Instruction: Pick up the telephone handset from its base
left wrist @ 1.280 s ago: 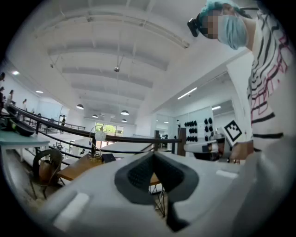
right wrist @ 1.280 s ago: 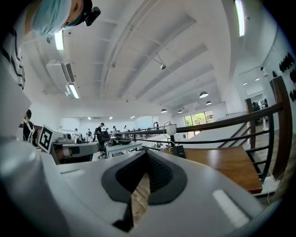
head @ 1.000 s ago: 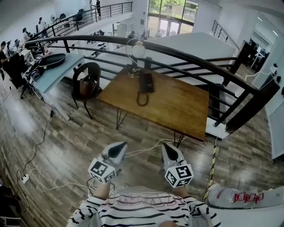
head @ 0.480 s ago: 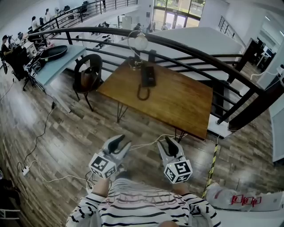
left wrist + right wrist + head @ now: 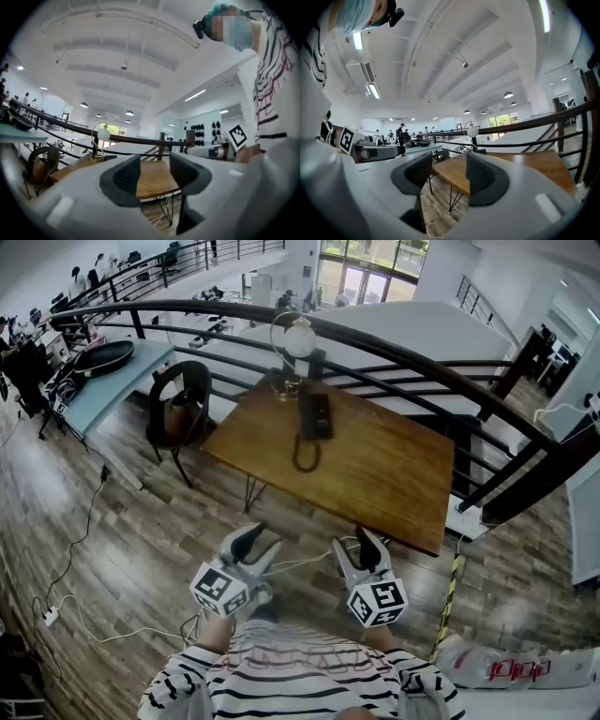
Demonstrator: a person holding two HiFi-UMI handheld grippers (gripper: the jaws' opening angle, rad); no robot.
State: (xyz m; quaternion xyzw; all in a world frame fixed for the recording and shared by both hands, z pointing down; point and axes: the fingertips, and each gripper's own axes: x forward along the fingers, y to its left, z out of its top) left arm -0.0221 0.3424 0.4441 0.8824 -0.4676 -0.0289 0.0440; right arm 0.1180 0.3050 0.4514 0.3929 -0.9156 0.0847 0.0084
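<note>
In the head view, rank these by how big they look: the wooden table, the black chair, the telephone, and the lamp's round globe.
1. Wooden table, clearly largest.
2. Black chair.
3. Telephone.
4. Lamp globe, smallest.
All sit about equally far from the camera, so the order seems fair.

No word, number or brand name can be read. The nearest things to signs are the black-and-white square code patterns on the cubes of the left hand-held gripper (image 5: 258,542) and the right hand-held gripper (image 5: 356,542). Each gripper's jaws are opening, with nothing between them. The patterns are blocks only, not letters or digits. On the floor at the near right lies a white bundle (image 5: 553,652) with a short row of red print, too blurred to read.
</note>
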